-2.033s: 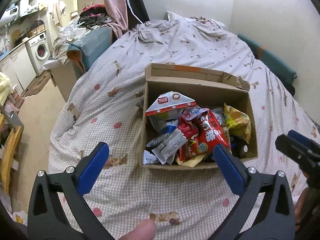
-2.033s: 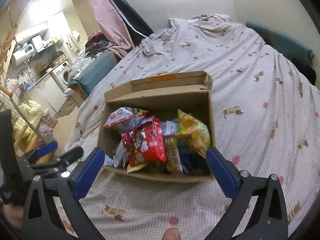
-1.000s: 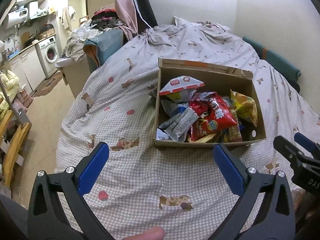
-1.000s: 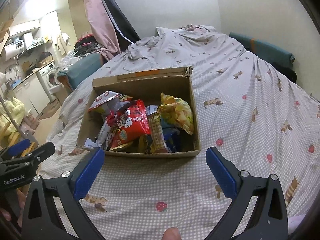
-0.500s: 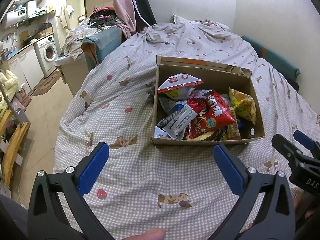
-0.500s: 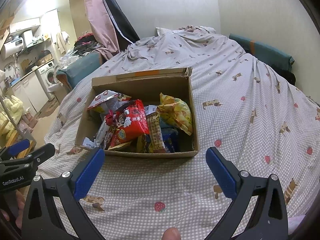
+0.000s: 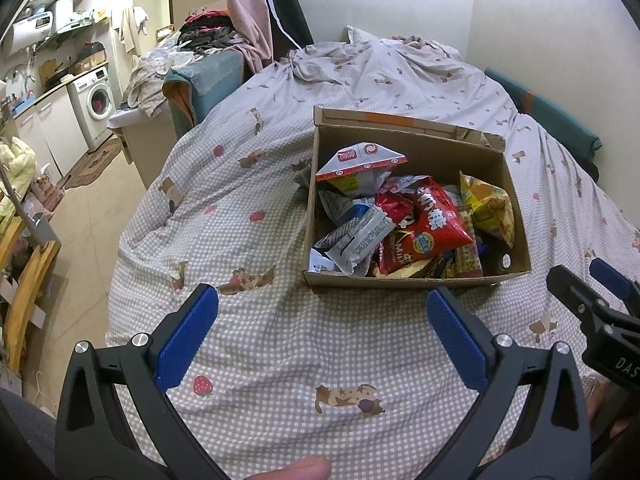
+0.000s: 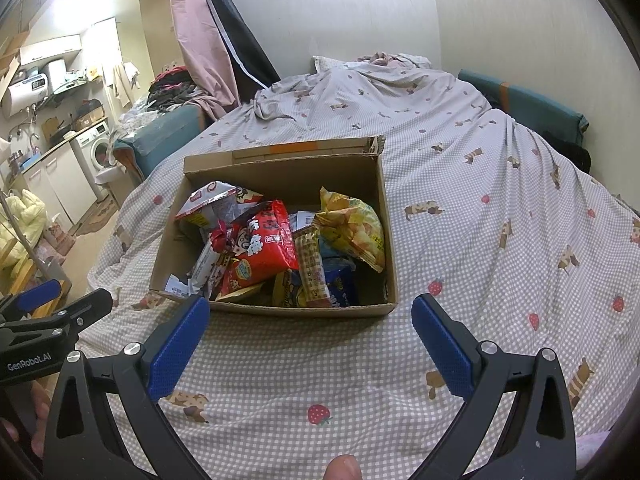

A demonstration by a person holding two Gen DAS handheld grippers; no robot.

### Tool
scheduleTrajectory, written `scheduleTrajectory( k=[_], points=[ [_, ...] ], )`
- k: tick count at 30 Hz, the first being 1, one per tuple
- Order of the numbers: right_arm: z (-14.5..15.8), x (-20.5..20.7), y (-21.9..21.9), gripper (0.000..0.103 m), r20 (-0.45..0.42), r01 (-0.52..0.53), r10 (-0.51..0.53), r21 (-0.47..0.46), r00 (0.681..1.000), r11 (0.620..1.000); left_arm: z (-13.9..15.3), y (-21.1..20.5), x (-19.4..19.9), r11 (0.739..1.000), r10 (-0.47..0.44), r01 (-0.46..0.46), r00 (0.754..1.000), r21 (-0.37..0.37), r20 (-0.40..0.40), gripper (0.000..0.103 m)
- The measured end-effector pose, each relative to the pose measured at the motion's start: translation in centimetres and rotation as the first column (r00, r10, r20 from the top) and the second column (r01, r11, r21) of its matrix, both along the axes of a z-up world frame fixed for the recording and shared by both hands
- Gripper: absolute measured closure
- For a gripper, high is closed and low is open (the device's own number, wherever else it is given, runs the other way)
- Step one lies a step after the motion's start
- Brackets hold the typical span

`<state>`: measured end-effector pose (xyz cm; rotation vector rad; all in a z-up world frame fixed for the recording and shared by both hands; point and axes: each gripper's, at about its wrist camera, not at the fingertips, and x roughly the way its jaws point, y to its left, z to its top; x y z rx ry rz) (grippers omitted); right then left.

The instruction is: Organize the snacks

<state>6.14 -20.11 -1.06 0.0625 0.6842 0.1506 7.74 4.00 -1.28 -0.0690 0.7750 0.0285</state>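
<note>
Snacks lie heaped in the cardboard box [image 8: 276, 168] on the bed [image 8: 480, 240], a red bag [image 8: 264, 254] on top and a yellow bag [image 8: 354, 226] against the box's right wall. Both the left gripper [image 7: 320, 334] and the right gripper [image 8: 310, 330] hover in front of the box, spread wide and empty. I judge that pulling the red bag may drag its neighbours over the low front rim. The soft bed could let the box tilt. Right of the box the bed is free; left of the box its edge is near.
</note>
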Motion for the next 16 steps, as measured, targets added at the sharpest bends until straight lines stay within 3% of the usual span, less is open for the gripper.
scheduleTrajectory(
  k=[16],
  points=[
    [0.00,0.08,-0.09,0.000,0.001,-0.001,0.001,-0.001,1.000,1.000,-0.23,0.18,-0.10,1.000,-0.004,0.004,1.000,-0.002,-0.009,0.000]
  ],
)
